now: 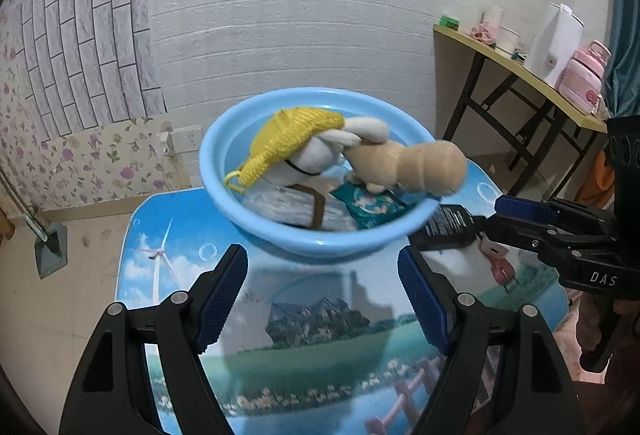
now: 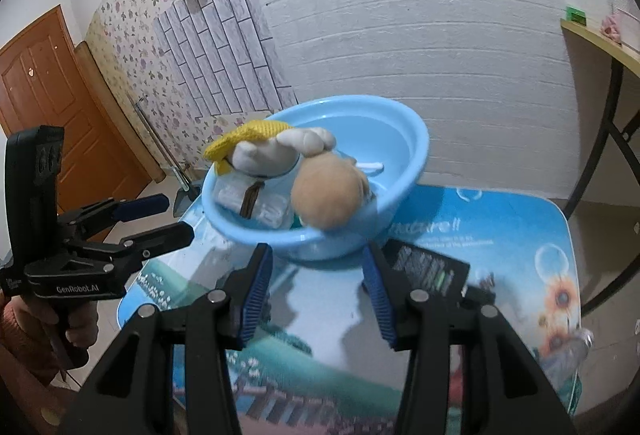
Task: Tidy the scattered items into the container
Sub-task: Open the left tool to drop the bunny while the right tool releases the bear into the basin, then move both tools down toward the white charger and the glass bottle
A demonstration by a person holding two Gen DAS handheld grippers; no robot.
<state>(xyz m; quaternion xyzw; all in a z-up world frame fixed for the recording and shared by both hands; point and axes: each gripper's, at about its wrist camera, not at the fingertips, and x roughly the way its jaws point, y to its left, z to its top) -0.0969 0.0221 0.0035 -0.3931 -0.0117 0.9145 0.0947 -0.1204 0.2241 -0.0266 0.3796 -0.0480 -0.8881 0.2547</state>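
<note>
At the bottom of the left wrist view the left gripper (image 1: 322, 287) hangs over the printed table (image 1: 280, 335), its blue-padded jaws spread wide with nothing between them. At the bottom of the right wrist view the right gripper (image 2: 316, 295) also stands apart and empty. A black packet (image 2: 430, 271) with white print lies flat on the table just behind its right finger, near the middle of the frame.

Just beyond both grippers, in mid-frame, sits the light blue basin (image 1: 280, 235). Inside it lie a white plush toy with a yellow knitted hat (image 1: 296, 139), a tan plush toy (image 1: 420, 165) leaning over the right rim, a teal packet (image 1: 370, 205) and a pale wrapped pack (image 1: 280, 203).

At the far right of the left view stands a side table (image 1: 520, 71) bearing a pink bottle (image 1: 582, 79), against the white wall.
</note>
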